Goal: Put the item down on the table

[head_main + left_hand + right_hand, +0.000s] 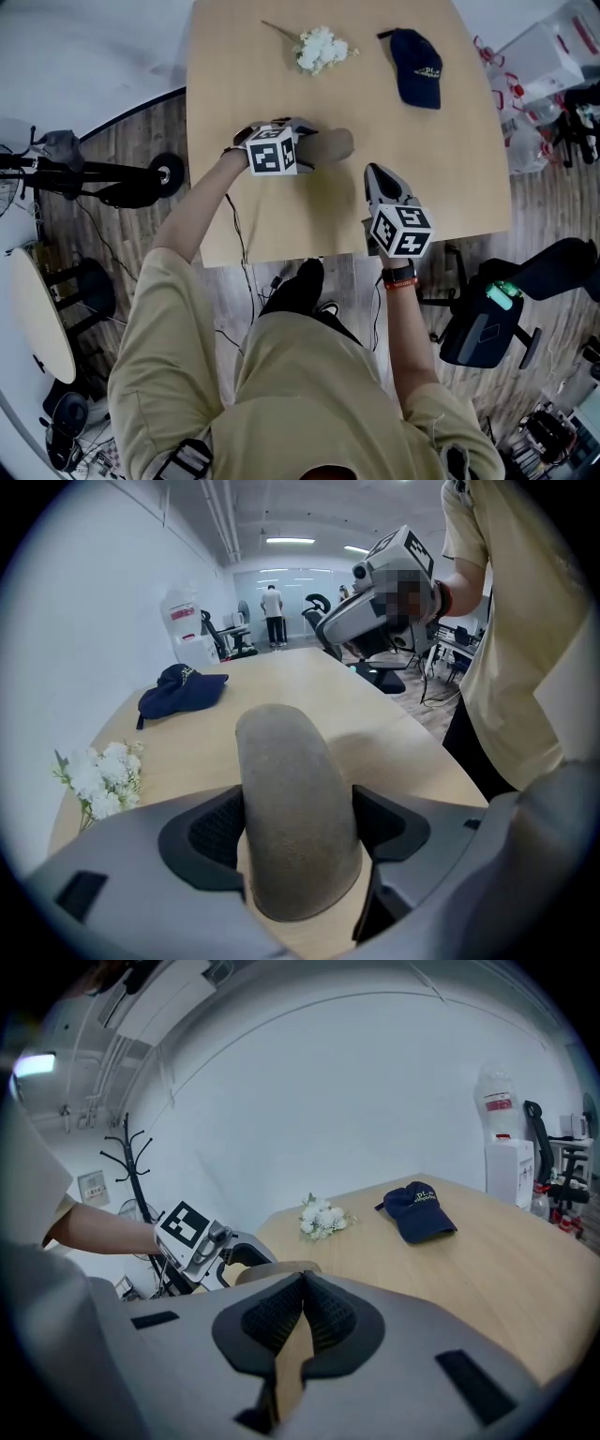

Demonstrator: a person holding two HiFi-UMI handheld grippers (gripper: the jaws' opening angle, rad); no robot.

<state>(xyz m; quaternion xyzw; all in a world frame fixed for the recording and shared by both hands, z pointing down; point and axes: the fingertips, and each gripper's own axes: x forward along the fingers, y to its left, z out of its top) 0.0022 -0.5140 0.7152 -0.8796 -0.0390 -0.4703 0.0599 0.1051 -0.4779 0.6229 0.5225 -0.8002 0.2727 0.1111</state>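
A grey-brown, felt-like rounded item is held low over the light wood table, and I cannot tell whether it touches. My left gripper is shut on it. In the left gripper view the item fills the gap between the two black pads. My right gripper hovers near the table's front edge, to the right of the item, and holds nothing. Its pads meet in the right gripper view, where the left gripper shows ahead on the left.
A navy cap and a small bunch of white flowers lie at the far side of the table. A black office chair stands on the right and a round side table on the left. Bags sit at the far right.
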